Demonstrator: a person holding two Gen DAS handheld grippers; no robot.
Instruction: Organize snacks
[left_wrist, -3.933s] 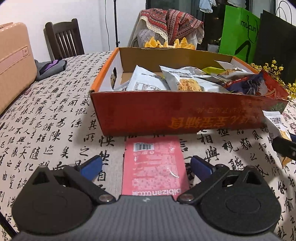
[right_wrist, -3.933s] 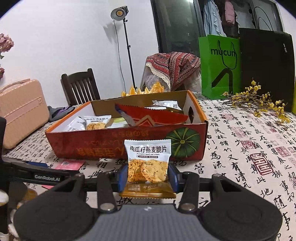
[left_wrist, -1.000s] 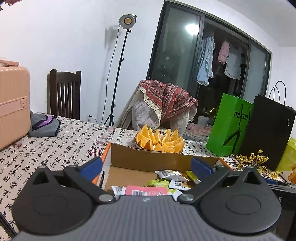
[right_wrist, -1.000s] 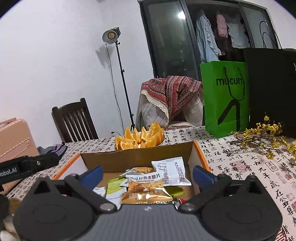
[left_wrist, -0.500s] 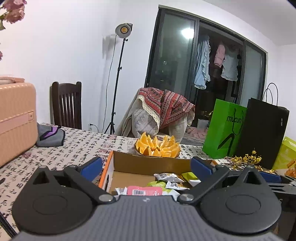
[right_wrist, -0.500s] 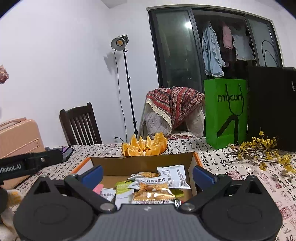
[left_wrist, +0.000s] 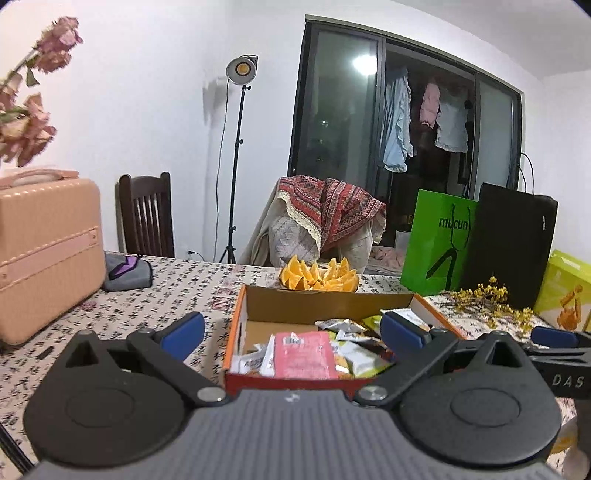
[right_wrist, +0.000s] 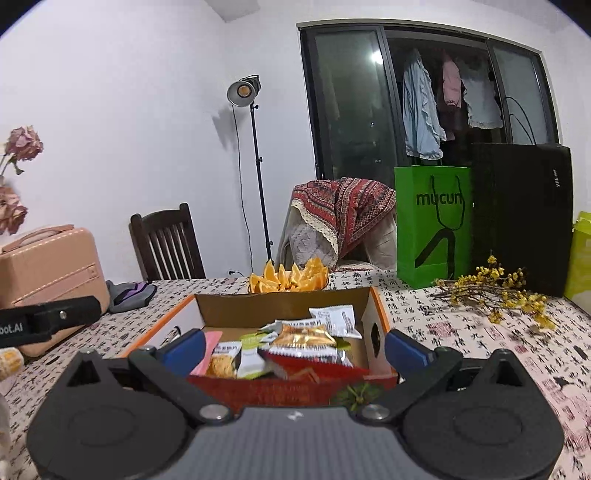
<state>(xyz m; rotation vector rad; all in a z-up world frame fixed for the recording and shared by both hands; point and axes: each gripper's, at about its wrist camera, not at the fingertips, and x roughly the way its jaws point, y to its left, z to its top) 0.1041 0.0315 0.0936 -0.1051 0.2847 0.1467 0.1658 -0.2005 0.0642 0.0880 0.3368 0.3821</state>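
We hold our left gripper above the near edge of the red-and-orange cardboard snack box, its blue-padded jaws spread wide with nothing between them. Our right gripper sits the same way in its own view: jaws parted, empty, facing the same box from the near side.

The box stands on the table covered with a calligraphy-print cloth, and the snacks lie inside it. In the left wrist view a flat pink packet with a barcode rests on top of the heap near the front wall, with white and green wrapped snacks beside it. In the right wrist view a gold-and-white pumpkin oat crisp packet lies on top toward the middle, a white sachet leans behind it, and a large red bag sits at the front. A pink edge at the box's left is probably that same pink packet, though we see too little of it to be sure.

Behind the box sits a bowl of orange wedges. A green paper bag and yellow flower sprigs are off to the right, a pink hard-shell case to the left.
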